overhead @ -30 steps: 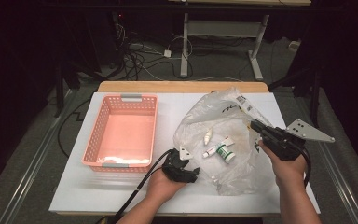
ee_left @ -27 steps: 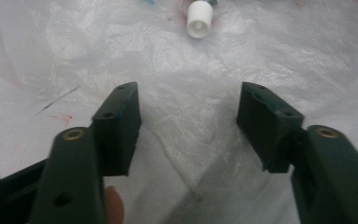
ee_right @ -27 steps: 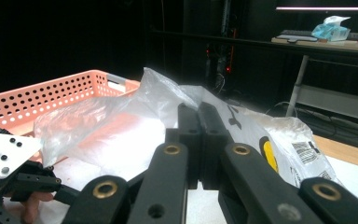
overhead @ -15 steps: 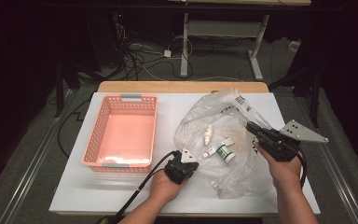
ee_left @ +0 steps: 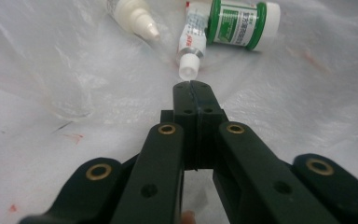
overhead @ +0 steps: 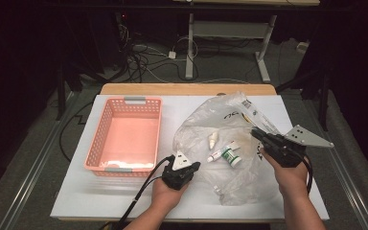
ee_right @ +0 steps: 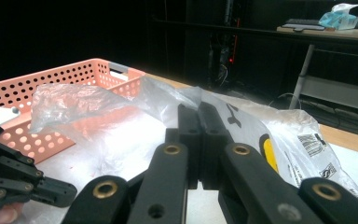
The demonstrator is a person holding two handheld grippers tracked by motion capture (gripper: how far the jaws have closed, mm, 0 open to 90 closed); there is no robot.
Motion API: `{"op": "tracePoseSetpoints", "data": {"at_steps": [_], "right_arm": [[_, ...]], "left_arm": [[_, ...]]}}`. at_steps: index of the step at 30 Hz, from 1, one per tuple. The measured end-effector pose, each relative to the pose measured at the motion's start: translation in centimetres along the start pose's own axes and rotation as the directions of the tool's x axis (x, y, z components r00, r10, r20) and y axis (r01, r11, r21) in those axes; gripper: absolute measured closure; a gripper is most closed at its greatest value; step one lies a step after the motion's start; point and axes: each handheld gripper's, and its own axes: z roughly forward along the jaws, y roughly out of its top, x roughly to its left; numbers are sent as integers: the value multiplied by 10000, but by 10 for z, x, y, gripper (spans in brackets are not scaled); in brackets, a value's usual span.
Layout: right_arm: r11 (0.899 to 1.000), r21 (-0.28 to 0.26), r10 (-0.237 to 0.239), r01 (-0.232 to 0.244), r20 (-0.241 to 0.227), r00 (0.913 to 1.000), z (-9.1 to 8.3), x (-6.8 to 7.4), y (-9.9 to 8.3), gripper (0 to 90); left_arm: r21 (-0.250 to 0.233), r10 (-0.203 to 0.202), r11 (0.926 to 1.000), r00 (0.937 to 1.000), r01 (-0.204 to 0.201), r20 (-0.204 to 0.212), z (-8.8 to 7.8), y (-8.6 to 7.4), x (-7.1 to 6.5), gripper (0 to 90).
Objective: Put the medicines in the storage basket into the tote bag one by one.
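The white tabletop (overhead: 124,199) carries a pink perforated basket (overhead: 124,139) on its left half and, to the right of it, a large clear plastic bag (overhead: 230,143), crumpled and spread flat in places, with printing near its far edge. That bag looks like the thing being worked: thin, limp film, very light, slippery and easy to tear, so it will sag and slide rather than hold a shape. A pinch on a bunched fold or on the rim should hold better than one on a flat, taut stretch. The right gripper (overhead: 261,135) is at the bag's right side, its jaws fully closed with a fold of film caught between them and lifted off the surface, as the right gripper view shows (ee_right: 198,109). The left gripper (overhead: 191,167) lies low at the bag's near-left edge; its jaws have just been closing and now meet tip to tip, pressed on the film, though whether a layer is truly pinched is hard to tell. Inside the bag lie a green-labelled bottle (ee_left: 240,23), a small tube (ee_left: 192,49) touching it, its white cap just ahead of the left jaw tips, and a white dropper bottle (ee_left: 133,14) a little apart.
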Motion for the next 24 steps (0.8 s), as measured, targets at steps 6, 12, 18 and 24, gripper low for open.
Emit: {"op": "tracePoseSetpoints", "data": {"at_steps": [6,12,18,24], "right_arm": [[10000,-61,39,-38,56,10000,-2,-2,0,900],[9999,-118,99,-98,69,9999,-4,-3,0,900],[9999,-136,88,-88,38,10000,-4,-3,-1,900],[9998,-116,150,-150,73,9999,-1,-1,-3,900]], "left_arm": [[-655,-268,9974,9989,293,384,-3,5,-1,887],[-1150,76,9934,9991,-26,423,-6,20,-11,887],[-1487,49,9889,9999,-27,149,-10,25,-9,887],[-1882,-164,9820,9998,149,-65,-14,29,-5,886]]}}
